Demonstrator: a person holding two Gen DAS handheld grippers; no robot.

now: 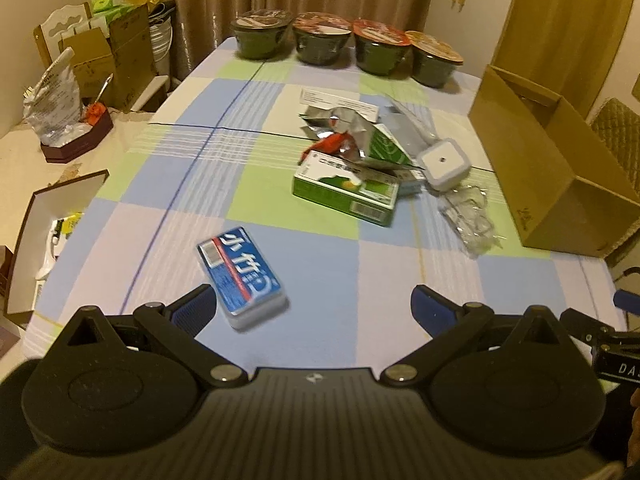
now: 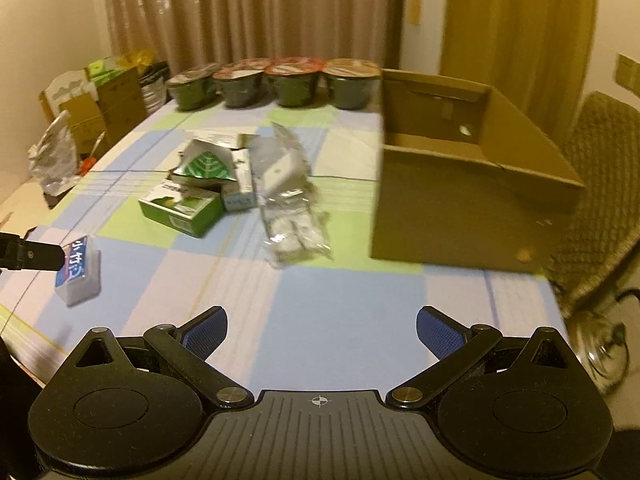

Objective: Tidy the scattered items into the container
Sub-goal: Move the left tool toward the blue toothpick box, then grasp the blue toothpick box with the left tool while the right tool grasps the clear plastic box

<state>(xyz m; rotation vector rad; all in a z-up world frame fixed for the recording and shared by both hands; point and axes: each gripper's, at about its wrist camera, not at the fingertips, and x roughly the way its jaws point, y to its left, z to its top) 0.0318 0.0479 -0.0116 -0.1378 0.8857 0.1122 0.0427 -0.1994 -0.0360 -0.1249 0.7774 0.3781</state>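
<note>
"DA" on right claw (image 1: 616,368)

Beige curtains (image 2: 248,8) behind a checked table (image 1: 320,264); quilted chair (image 2: 600,200), perhaps, beside it.

Both grippers are showing the same build. The left gripper (image 1: 312,308) is filling the lower part of its frame with a matte black body: a ribbed central plate bearing a small silver cross mark, flanked by two round housings with shallow oval recesses. Black linkage arms are running from silver pivot screws up to fingers (image 1: 194,312) faced with textured blue pads, beside triangular cut-outs. The right gripper (image 2: 322,334) is looking identical, a crosshair mark sitting at the centre of its ribbed plate, its blue pads (image 2: 438,336) showing a fine dotted grip.
</note>
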